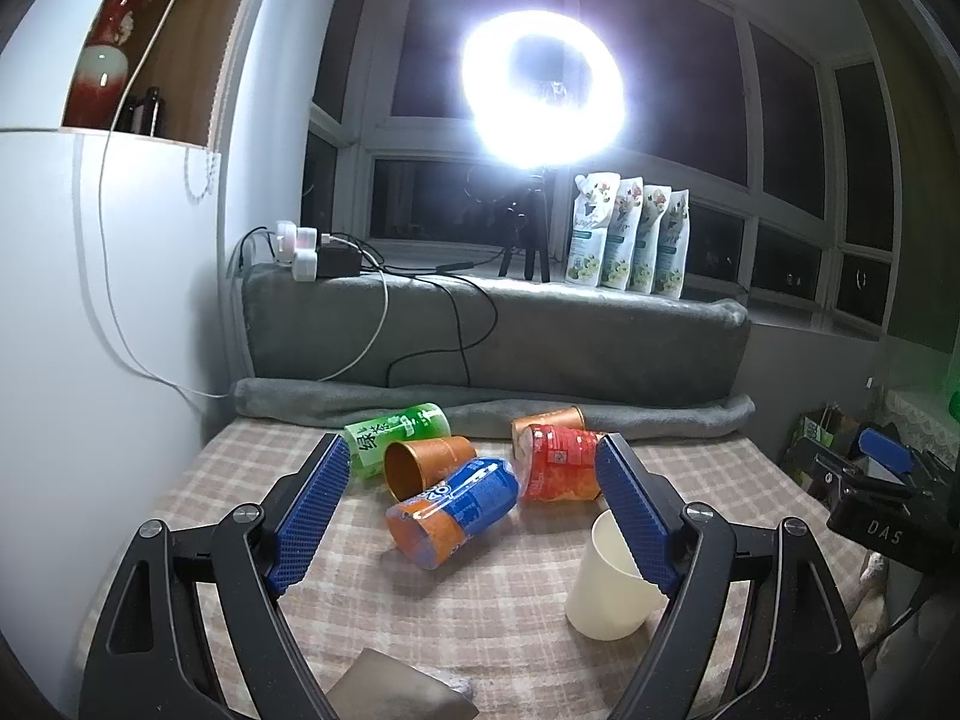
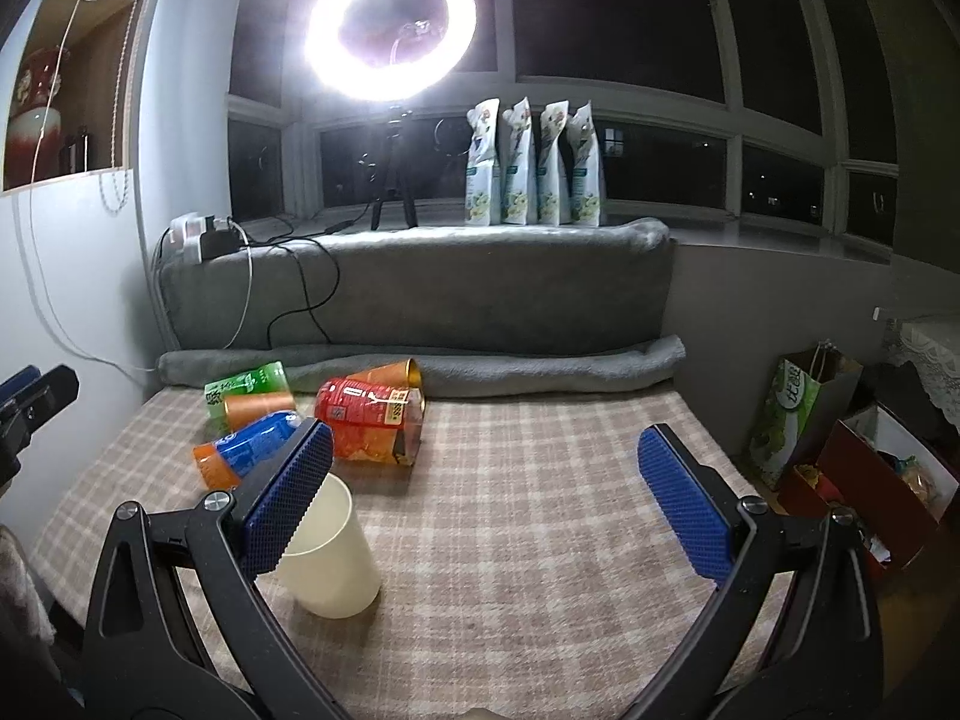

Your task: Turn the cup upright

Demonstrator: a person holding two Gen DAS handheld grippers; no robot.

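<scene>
On the checked cloth [image 2: 540, 510], cream cup [image 2: 327, 552] stands upright, mouth up.

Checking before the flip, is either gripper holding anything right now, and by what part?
Nothing is held. The left gripper and right gripper both stand open; the cream cup stands free on the tablecloth.

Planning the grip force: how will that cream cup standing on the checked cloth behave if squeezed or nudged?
The cream cup looks like thin paper and seems empty, so probably light and easily crushed. It stands open end up and tapers toward its base on soft checked cloth, so a sideways nudge may tip it; once down, it would likely roll in a curve.
</scene>
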